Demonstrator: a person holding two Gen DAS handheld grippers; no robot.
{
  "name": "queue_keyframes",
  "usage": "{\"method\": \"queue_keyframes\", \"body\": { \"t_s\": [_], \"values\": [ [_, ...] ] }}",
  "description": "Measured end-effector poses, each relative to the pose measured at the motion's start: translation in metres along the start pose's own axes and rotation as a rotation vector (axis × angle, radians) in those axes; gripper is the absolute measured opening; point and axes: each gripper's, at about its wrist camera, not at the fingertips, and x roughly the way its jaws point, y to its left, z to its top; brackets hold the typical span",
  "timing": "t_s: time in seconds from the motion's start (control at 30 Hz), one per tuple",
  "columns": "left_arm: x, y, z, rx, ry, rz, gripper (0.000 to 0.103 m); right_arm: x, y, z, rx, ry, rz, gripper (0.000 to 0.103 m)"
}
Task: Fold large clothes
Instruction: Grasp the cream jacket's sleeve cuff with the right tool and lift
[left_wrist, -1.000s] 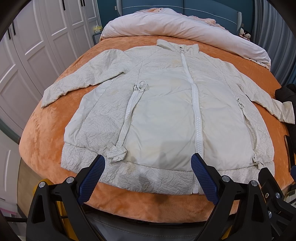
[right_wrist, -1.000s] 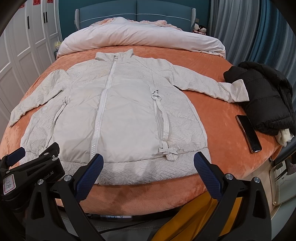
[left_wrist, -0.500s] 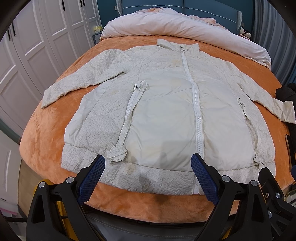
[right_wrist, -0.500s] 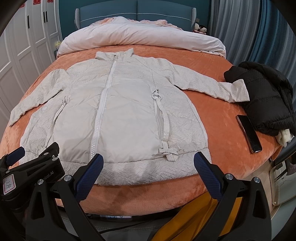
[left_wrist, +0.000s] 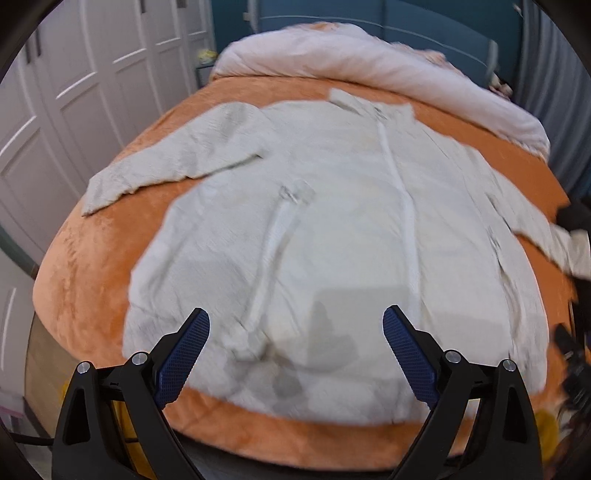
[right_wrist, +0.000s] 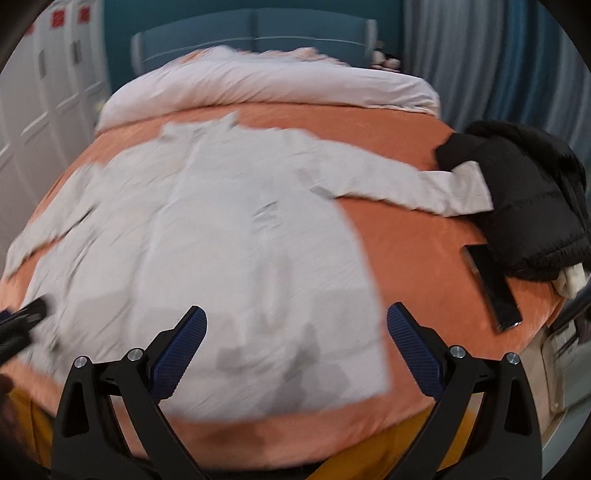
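Note:
A large cream zip-up jacket (left_wrist: 332, 229) lies flat, front up, on the orange bed cover (left_wrist: 96, 266), sleeves spread to both sides, hem toward me. It also shows in the right wrist view (right_wrist: 229, 240). My left gripper (left_wrist: 295, 343) is open and empty, hovering over the jacket's hem left of the zipper. My right gripper (right_wrist: 295, 343) is open and empty over the hem's right part. Both views are motion-blurred.
A black coat (right_wrist: 528, 199) lies at the bed's right edge, touching the right sleeve cuff. A dark phone (right_wrist: 491, 288) lies beside it. A pale duvet (right_wrist: 266, 85) is piled at the headboard. White wardrobe doors (left_wrist: 74, 92) stand to the left.
Both grippers have moved forward over the jacket's hem, which now lies under the fingers. Both now views are blurred by the motion. Both grippers stay open.

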Motion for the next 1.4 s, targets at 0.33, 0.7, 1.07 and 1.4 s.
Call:
{"method": "queue_keyframes", "body": {
  "t_s": [0.33, 0.7, 1.07, 1.4],
  "values": [
    [0.053, 0.014, 0.060, -0.080, 0.005, 0.084, 0.093, 0.119, -0.198, 0.093, 0.335, -0.060, -0.134, 0.096],
    [0.103, -0.010, 0.097, -0.035, 0.033, 0.179, 0.093, 0.226, -0.292, 0.107, 0.688, -0.026, -0.141, 0.074],
    [0.130, -0.010, 0.106, -0.030, 0.053, 0.189, 0.093, 0.189, -0.183, 0.202, 0.500, -0.274, 0.127, 0.009],
    [0.133, 0.000, 0.110, -0.066, 0.053, 0.135, 0.094, 0.165, 0.131, 0.210, -0.048, -0.231, 0.579, 0.015]
  ]
}}
